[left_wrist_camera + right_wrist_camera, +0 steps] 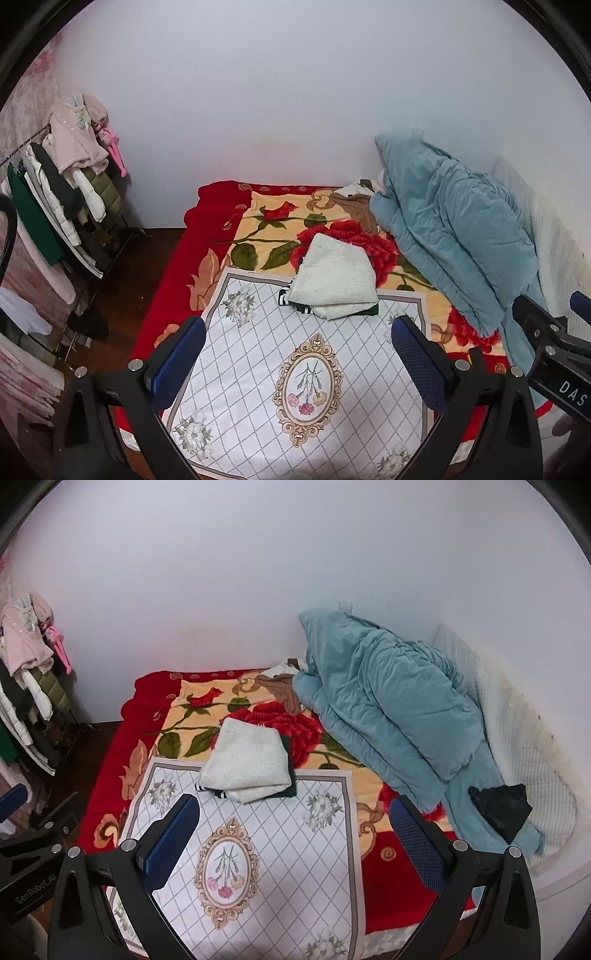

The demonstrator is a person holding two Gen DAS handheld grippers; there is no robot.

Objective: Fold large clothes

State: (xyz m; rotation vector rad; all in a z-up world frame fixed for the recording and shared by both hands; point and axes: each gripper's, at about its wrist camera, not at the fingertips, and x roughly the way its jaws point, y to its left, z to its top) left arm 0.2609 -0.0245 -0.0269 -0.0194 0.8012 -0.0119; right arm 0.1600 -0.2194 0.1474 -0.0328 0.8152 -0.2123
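A folded white fleecy garment (334,280) lies on top of a folded dark green garment with striped cuffs (295,301), at the far edge of a white floral mat (258,350) on the bed. The stack also shows in the right wrist view (247,764). My left gripper (299,350) is open and empty, held above the mat short of the stack. My right gripper (295,834) is open and empty, above the mat (280,849) too. The right gripper's body shows at the right edge of the left wrist view (554,343).
A red rose-patterned blanket (229,236) covers the bed. A crumpled blue quilt (388,709) lies at the back right, with a black cloth (502,808) on it and a brown garment (280,690) beside it. A rack of hanging clothes (66,192) stands at the left by the wall.
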